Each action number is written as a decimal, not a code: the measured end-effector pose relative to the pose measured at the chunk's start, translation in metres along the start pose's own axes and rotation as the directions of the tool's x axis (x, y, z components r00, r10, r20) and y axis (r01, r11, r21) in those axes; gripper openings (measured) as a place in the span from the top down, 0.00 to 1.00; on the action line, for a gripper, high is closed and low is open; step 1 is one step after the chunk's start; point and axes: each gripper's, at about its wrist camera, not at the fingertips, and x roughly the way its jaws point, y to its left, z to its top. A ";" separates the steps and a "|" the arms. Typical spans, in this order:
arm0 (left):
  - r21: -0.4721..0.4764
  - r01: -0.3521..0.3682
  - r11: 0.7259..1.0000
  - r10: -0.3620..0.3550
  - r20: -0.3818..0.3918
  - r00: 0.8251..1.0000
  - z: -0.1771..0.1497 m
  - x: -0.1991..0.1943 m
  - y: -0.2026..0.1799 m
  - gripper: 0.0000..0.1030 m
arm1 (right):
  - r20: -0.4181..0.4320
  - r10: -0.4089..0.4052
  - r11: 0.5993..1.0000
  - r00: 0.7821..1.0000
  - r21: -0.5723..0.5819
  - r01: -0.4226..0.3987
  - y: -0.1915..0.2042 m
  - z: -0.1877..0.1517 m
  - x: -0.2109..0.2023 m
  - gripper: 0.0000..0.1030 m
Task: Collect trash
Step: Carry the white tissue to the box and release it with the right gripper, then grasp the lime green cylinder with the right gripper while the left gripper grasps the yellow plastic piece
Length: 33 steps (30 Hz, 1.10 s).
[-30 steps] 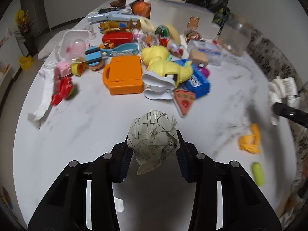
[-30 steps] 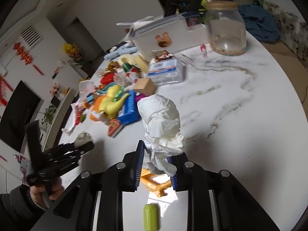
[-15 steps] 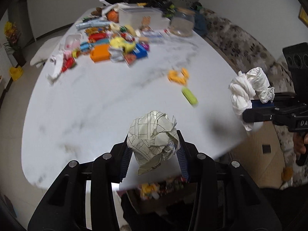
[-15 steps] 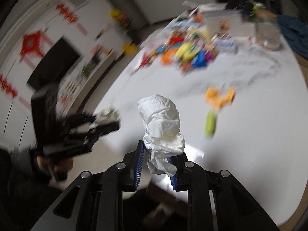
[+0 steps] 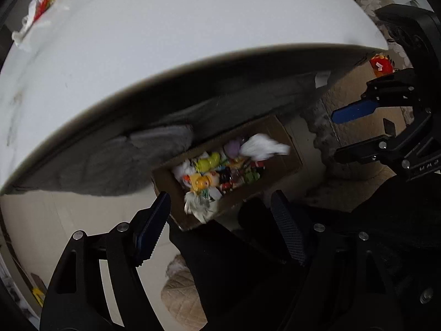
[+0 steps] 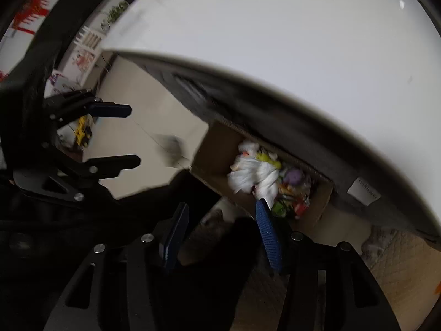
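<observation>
No print is legible; the white label [image 6: 364,192] is blurred

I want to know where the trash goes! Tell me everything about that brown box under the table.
The cardboard box is plain brown, open at the top, and sits on the pale floor, tucked partly beneath the white table edge. It looks like corrugated card. Inside lies a jumble of colourful bits, with a white crumpled tissue on top. A crumpled paper ball blurs at its near rim.
</observation>
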 end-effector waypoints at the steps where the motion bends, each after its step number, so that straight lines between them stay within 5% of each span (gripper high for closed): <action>1: -0.003 -0.002 1.000 0.002 0.000 1.000 0.000 0.001 0.001 0.29 | 0.006 0.010 1.000 1.000 -0.004 -0.010 0.001 -0.002 -0.005 0.50; 6: -0.010 -0.025 1.000 0.025 0.029 0.999 0.003 -0.010 0.013 0.28 | 0.146 0.010 1.000 0.989 -0.005 -0.010 0.005 0.009 -0.057 0.50; 9: -0.014 -0.031 0.999 0.032 0.071 0.997 0.007 -0.026 0.017 0.28 | 0.304 -0.031 0.999 0.952 0.030 0.024 0.003 0.034 -0.094 0.49; 12: -0.032 -0.039 0.999 0.043 0.116 0.992 0.017 -0.042 0.021 0.21 | 0.402 -0.157 0.985 0.902 0.125 0.116 -0.010 0.076 -0.109 0.47; 16: -0.052 -0.055 0.997 0.063 0.176 0.982 0.027 -0.064 0.033 0.21 | 0.410 -0.274 0.957 0.870 0.205 0.205 -0.027 0.127 -0.094 0.48; 18: -0.062 -0.065 0.996 0.077 0.203 0.976 0.033 -0.072 0.038 0.21 | 0.381 -0.291 0.947 0.878 0.245 0.208 -0.039 0.147 -0.082 0.50; 20: -0.071 -0.082 0.994 0.096 0.225 0.970 0.042 -0.076 0.044 0.20 | 0.331 -0.335 0.928 0.882 0.278 0.249 -0.046 0.160 -0.068 0.59; 22: -0.092 -0.090 0.992 0.109 0.239 0.965 0.057 -0.077 0.050 0.21 | 0.318 -0.408 0.907 0.856 0.248 0.340 -0.040 0.172 -0.060 0.83; 26: -0.144 -0.058 0.988 0.096 0.280 0.955 0.093 -0.078 0.058 0.21 | 0.297 -0.409 0.908 0.863 0.222 0.354 -0.043 0.150 -0.065 0.83; 29: -0.149 -0.034 0.988 0.080 0.317 0.945 0.133 -0.076 0.050 0.21 | 0.340 -0.350 0.919 0.873 0.306 0.249 -0.060 0.114 -0.094 0.83; 33: -0.071 -0.013 0.997 0.038 0.363 0.931 0.192 -0.070 0.023 0.20 | 0.387 -0.367 0.897 0.846 0.388 0.211 -0.081 0.061 -0.141 0.83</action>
